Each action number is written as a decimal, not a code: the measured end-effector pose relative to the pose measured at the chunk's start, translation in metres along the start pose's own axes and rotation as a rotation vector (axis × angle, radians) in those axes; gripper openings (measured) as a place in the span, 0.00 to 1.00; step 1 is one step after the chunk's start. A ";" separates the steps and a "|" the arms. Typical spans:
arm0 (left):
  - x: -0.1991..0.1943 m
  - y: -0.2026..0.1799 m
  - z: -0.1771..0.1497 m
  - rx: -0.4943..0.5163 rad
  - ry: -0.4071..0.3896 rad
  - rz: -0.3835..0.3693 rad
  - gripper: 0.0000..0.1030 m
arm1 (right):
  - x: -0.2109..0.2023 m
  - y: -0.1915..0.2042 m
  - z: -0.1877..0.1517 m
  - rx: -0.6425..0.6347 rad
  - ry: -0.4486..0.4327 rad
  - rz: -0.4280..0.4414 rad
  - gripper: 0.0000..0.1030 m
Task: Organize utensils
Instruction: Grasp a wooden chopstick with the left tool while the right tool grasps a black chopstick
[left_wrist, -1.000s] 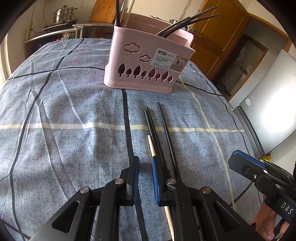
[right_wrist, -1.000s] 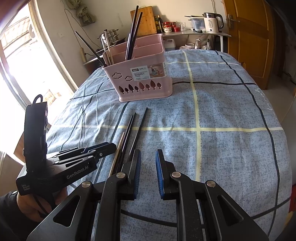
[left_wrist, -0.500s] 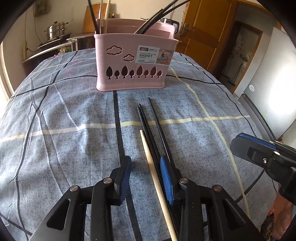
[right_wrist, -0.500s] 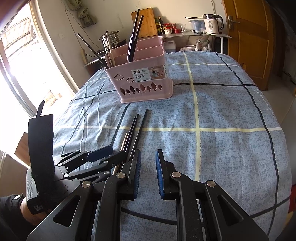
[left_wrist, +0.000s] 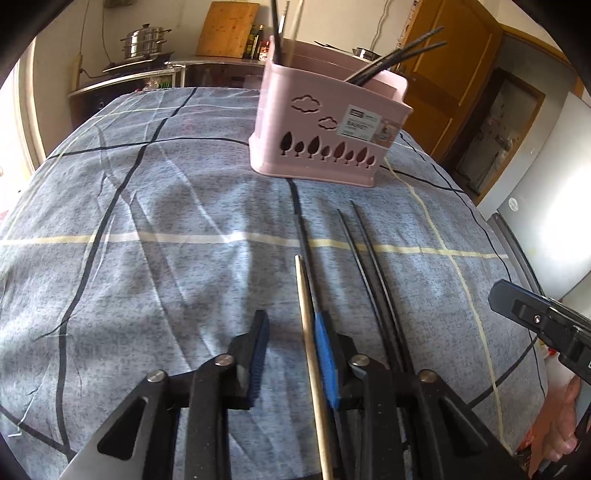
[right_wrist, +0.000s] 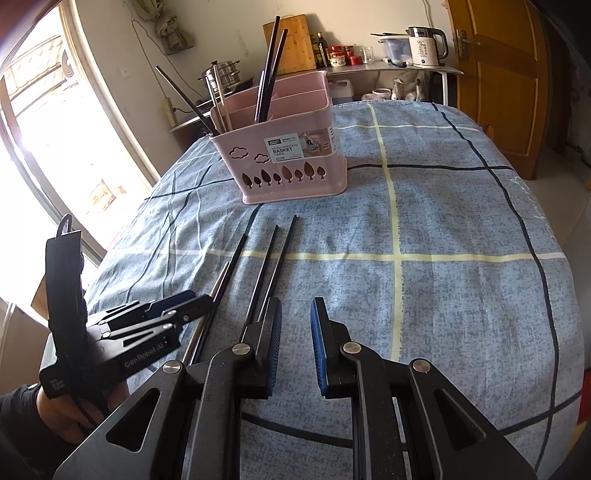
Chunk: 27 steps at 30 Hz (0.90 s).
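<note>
**Desk:** What does the frame turn on?

**Photographer:** A pale wooden chopstick lies on the blue checked bedspread, its long axis running from near to far, toward the pink utensil basket at the far side. The left gripper straddles it, pointing along the same line. The stick sits hard against the right-hand pad, with clear cloth showing between it and the left-hand pad.

**Desk:** So is it gripped?

**Photographer:** No. The jaws have just been closing, the stick between them, but they stand parted and are not yet pinching it.

**Desk:** And the other sticks?

**Photographer:** One black chopstick lies just right of the wooden one, and a pair of black chopsticks lies farther right, all roughly parallel. More stand in the basket already.

**Desk:** The right gripper?

**Photographer:** It hovers near the edge, jaws slightly apart, nothing between them; the black pair ends just to its left. The left gripper looks the better placed for the wooden stick, since closing across its width should suffice.
</note>
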<state>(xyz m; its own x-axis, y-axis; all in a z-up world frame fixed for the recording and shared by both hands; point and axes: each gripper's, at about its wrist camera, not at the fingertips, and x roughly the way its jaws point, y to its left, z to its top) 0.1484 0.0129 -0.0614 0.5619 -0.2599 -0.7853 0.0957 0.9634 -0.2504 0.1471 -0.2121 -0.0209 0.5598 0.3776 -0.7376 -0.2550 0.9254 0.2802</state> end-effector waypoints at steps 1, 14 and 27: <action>0.000 0.003 0.001 -0.013 0.000 -0.005 0.22 | 0.001 0.000 0.000 -0.001 0.002 0.001 0.16; -0.003 0.009 0.007 -0.048 0.001 -0.017 0.16 | 0.013 0.006 0.005 -0.022 0.016 0.004 0.16; 0.011 -0.003 0.012 0.018 0.011 0.007 0.17 | 0.025 0.009 0.007 -0.027 0.035 0.009 0.16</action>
<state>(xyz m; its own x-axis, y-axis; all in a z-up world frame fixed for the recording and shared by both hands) 0.1642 0.0078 -0.0619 0.5532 -0.2538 -0.7934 0.1067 0.9662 -0.2347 0.1647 -0.1941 -0.0326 0.5294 0.3843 -0.7563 -0.2813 0.9206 0.2709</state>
